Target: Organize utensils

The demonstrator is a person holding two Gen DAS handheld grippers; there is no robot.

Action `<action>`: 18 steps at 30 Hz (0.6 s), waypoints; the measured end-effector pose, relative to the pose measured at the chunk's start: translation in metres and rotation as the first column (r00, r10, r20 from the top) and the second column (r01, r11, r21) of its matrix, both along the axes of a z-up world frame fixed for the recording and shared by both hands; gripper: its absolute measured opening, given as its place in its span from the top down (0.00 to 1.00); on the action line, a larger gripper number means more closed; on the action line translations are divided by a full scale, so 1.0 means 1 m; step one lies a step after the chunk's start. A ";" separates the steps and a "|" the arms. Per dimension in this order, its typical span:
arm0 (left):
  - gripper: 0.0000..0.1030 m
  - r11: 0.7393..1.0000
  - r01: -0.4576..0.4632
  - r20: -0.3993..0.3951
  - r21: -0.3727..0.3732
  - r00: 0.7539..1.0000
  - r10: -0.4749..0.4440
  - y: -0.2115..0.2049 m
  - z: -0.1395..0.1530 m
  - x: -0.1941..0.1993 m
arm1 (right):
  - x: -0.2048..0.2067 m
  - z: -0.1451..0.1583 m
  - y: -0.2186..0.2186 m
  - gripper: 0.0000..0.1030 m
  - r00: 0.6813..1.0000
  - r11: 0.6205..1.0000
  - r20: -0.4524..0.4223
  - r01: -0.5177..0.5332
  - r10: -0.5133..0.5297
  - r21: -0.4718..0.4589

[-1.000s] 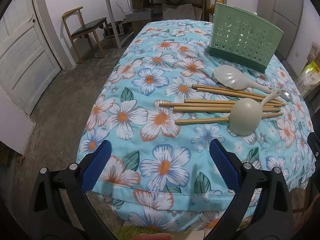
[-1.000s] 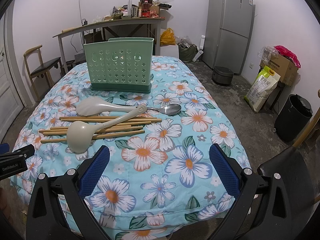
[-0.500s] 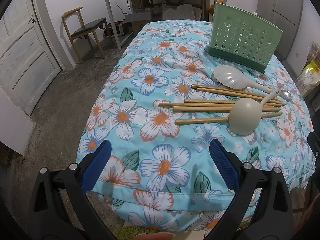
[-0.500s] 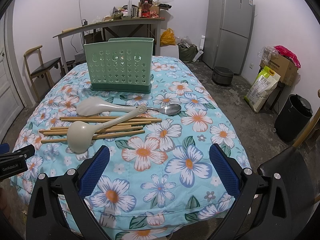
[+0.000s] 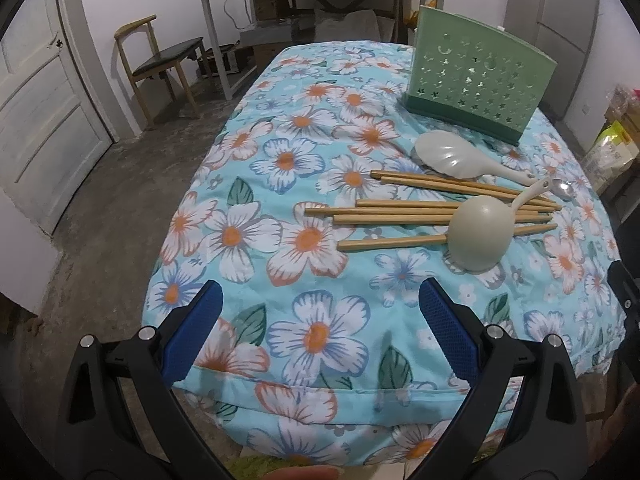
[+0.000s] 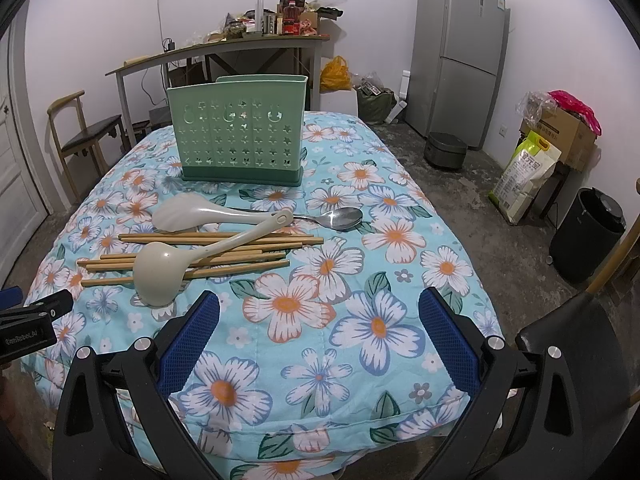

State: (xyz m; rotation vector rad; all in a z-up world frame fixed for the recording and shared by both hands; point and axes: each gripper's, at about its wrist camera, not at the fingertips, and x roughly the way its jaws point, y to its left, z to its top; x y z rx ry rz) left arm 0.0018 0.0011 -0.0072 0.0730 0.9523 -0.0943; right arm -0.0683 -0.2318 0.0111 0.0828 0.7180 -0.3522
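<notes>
Chopsticks point(image 6: 224, 244), seven; one ladle point(image 6: 160, 276), paddle point(image 6: 188, 216), spoon point(image 6: 344, 218).

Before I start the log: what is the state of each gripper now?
Left gripper: open, holding nothing.
Right gripper: open, holding nothing.

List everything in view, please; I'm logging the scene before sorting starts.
Utensil holder: one, green, upright at the table's far end.
Rice paddle: one, pale, in front of the holder.
Metal spoon: one, silver, right of the paddle.
Chopsticks: several, wooden, lying flat mid-table.
Ladle: one, beige, lying across the chopsticks.
Tablecloth: one, blue floral.
Fridge: one, grey, back right.
Bin: one, black, right floor.
Chair: one, wooden, left.
Left gripper: open, empty.
Right gripper: open, empty.
</notes>
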 end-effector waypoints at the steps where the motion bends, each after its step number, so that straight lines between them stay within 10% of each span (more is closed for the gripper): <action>1: 0.08 1.000 0.007 0.002 -0.005 1.000 -0.007 -0.001 0.000 0.000 | 0.000 0.000 0.000 0.06 1.000 1.000 0.000 0.000 0.000 0.000; 18: 0.08 0.979 0.073 -0.042 -0.188 0.996 -0.082 -0.002 -0.017 0.020 | 0.026 -0.018 -0.002 0.06 0.998 0.996 -0.012 -0.059 0.060 0.063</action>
